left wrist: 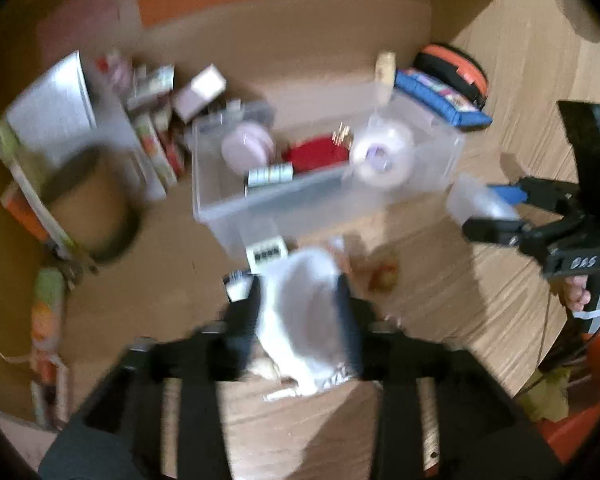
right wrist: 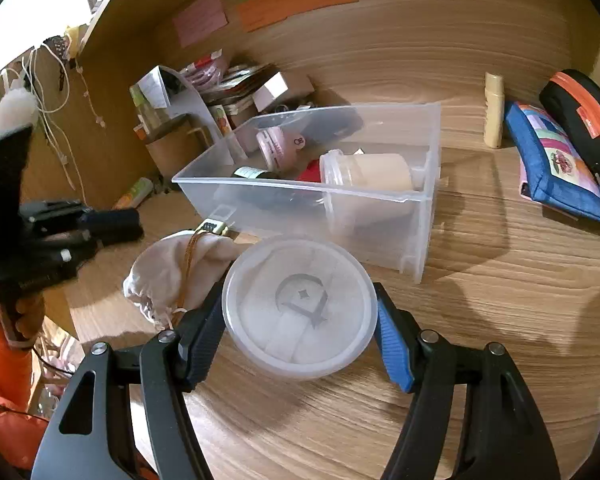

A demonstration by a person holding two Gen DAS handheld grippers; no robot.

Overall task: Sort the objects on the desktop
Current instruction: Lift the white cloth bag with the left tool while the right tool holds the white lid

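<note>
My right gripper [right wrist: 300,300] is shut on a round translucent lidded container [right wrist: 300,308], held just above the desk in front of a clear plastic bin [right wrist: 284,186]. The bin holds a cream jar on its side [right wrist: 368,172], a pink tin [right wrist: 276,148], a red item [right wrist: 310,170] and a dark bottle [right wrist: 252,174]. A white cloth pouch [right wrist: 168,272] lies on the desk left of the container. My left gripper [right wrist: 112,228] hangs over it, fingers apart. In the blurred left wrist view the pouch [left wrist: 304,320] shows between the spread fingers of that gripper [left wrist: 296,292].
A blue zip pouch [right wrist: 556,168], an orange-and-black case [right wrist: 584,120] and a cream tube [right wrist: 494,110] stand at the back right. Books and boxes [right wrist: 228,92] crowd the back left. A small white device [right wrist: 218,224] lies by the bin's front corner.
</note>
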